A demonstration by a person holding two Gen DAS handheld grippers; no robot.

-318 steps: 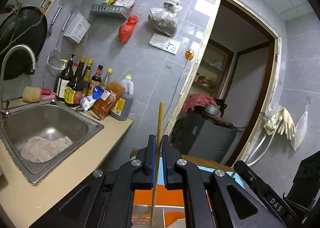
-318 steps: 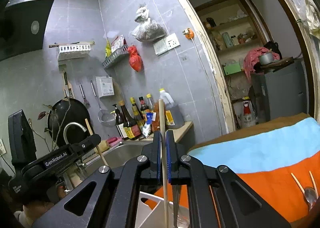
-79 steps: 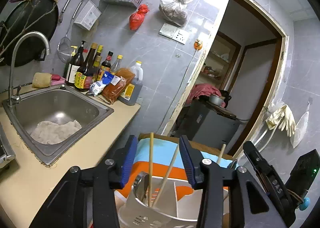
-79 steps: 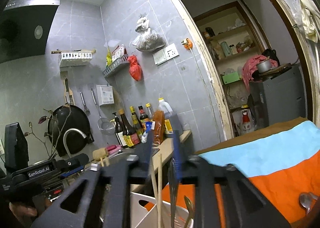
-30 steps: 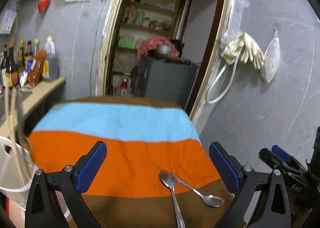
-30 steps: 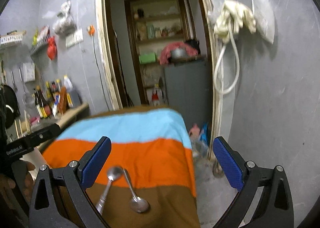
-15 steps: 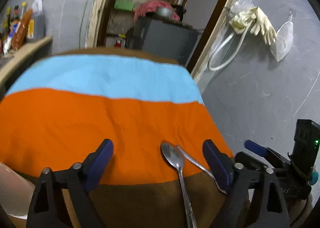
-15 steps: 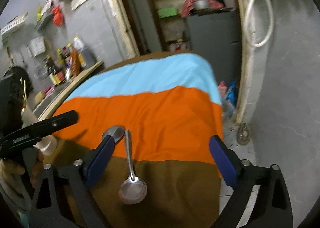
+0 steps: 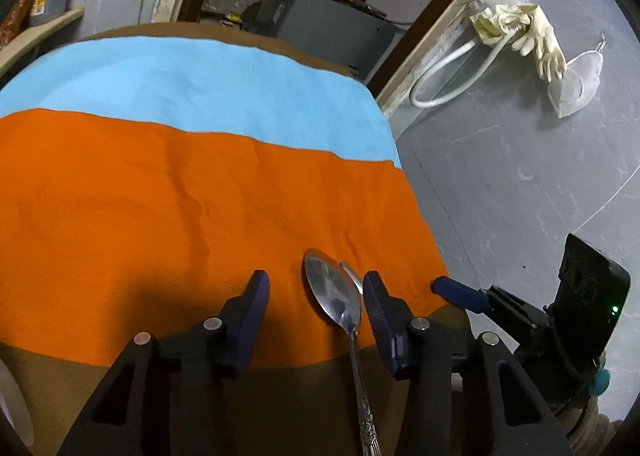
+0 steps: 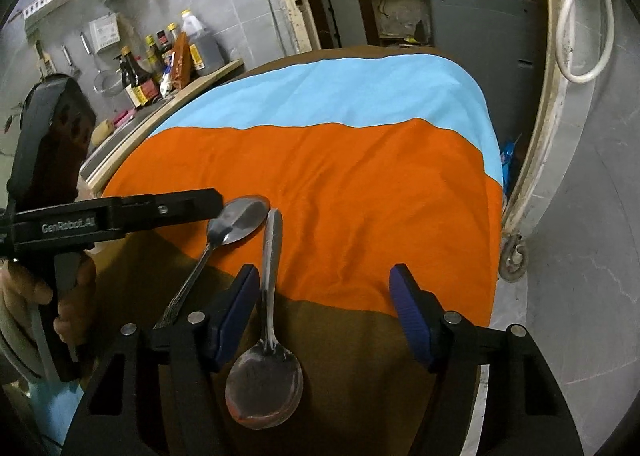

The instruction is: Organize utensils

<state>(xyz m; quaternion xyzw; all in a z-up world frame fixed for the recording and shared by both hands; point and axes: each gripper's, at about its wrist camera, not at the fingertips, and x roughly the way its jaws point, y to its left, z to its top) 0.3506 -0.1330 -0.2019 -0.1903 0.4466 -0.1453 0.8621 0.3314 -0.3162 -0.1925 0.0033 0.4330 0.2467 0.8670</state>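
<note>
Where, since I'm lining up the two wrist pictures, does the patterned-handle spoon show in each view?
Left wrist: the patterned spoon lies low and centre, between the open jaws and nearer the right one, bowl pointing away.
Right wrist: the same spoon lies left of centre, its handle running down to the lower left.
Shared landmark: the orange stripe of the cloth; the spoon's bowl rests on it near the brown band.

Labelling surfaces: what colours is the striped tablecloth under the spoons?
The striped tablecloth has light blue, orange and brown bands, clearest in the right wrist view.
</note>
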